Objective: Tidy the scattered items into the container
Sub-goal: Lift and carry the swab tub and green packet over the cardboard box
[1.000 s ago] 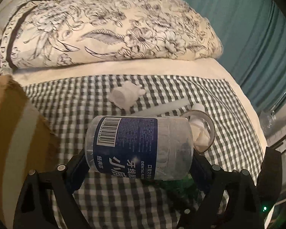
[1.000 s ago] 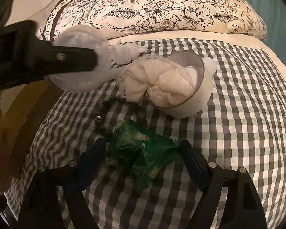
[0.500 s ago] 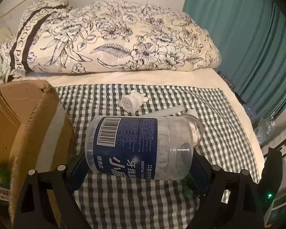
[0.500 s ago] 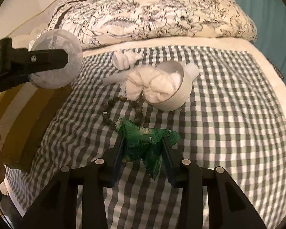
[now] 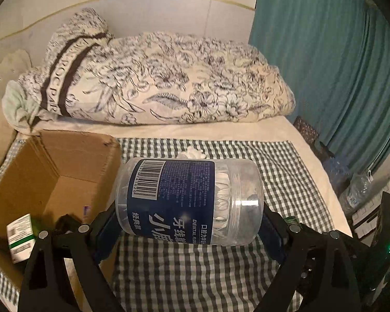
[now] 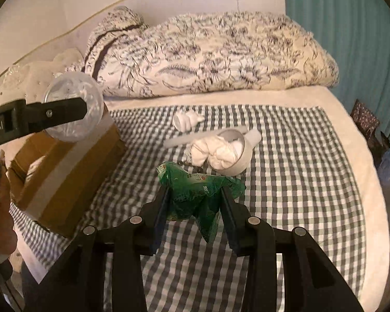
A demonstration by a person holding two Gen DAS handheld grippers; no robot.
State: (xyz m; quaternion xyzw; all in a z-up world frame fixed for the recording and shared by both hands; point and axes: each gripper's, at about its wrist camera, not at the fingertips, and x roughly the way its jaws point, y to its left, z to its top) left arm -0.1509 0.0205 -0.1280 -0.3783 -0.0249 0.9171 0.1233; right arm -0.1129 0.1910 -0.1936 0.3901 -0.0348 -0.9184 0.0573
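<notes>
Green packet [image 6: 195,192] pinched in right tool [image 6: 193,202]; one jar [image 5: 188,200] clamped in left tool [image 5: 187,226].

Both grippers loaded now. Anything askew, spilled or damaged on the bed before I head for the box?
One oddity: the white cup lies tipped on its side on the checked cloth, with white fabric bulging out of its mouth. The floss jar and green packet look securely held, and nothing appears damaged.

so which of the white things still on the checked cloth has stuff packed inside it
The roll of tape, lying nearest the right tongs: white cloth is stuffed through its hole. The small white figure and the white tube lie bare.
</notes>
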